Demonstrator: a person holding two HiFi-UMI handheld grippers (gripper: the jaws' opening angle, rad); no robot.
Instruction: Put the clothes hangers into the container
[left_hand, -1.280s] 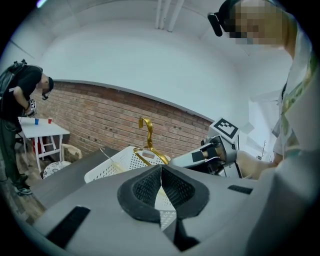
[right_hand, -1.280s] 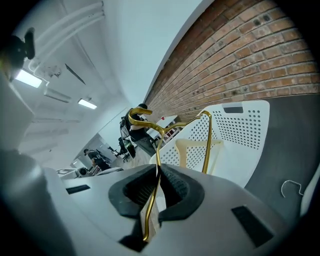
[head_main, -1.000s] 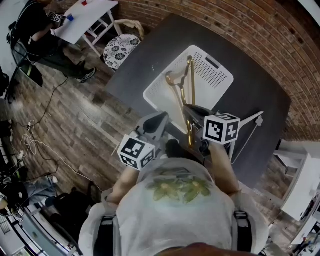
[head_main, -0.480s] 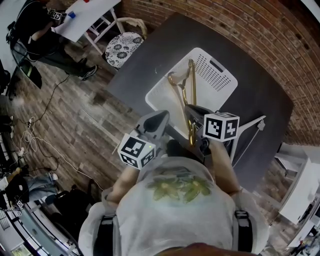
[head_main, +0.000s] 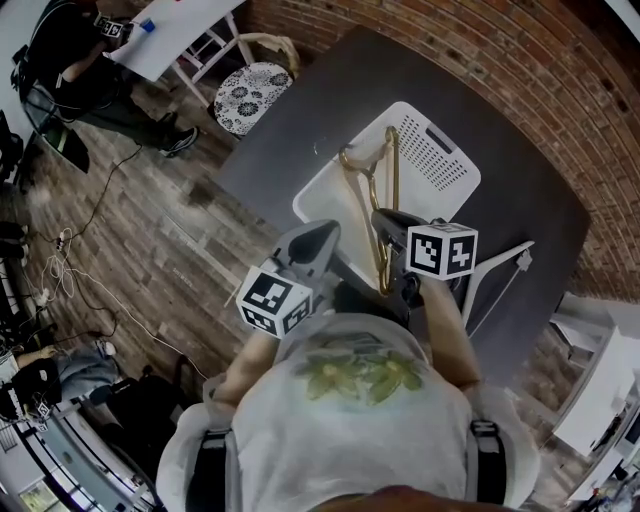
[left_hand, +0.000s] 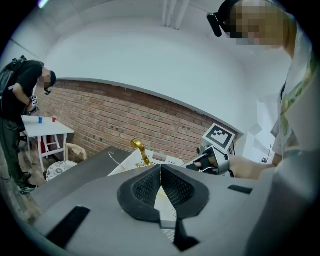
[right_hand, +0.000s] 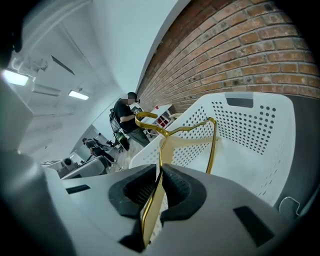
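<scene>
Head view: your right gripper (head_main: 385, 224) hovers at the near edge of the basket (head_main: 455, 175), pinching the gold hanger (head_main: 395, 165) low on one arm. Over the last second the hanger has turned a little. Its far corner now sits farther right and its triangle shows wider, while the hook points left over the basket's left side. The grip and your hands have barely shifted. Your left gripper (head_main: 322, 238) stays near, left of the right one, short of the basket. A white hanger (head_main: 520, 255) lies on the table (head_main: 300, 130) to the right of the basket, untouched.

Left gripper view: the left gripper (left_hand: 161, 172) has its pads pressed together with nothing between them. Beyond them the hanger's hook (left_hand: 140, 150) pokes up above the basket (left_hand: 165, 160), with the right gripper (left_hand: 210, 160) to its right.

Right gripper view: the right gripper (right_hand: 159, 192) is clamped tight on the hanger's (right_hand: 212, 145) thin gold arm. The rest of the hanger rises ahead over the basket (right_hand: 260, 130), the hook reaching past the left rim.

I judge the turn to be you lining the hanger up to lay it flat. It is over the basket but not yet let go, so this one still needs lowering and releasing. Watch that the hook does not catch the left rim.
</scene>
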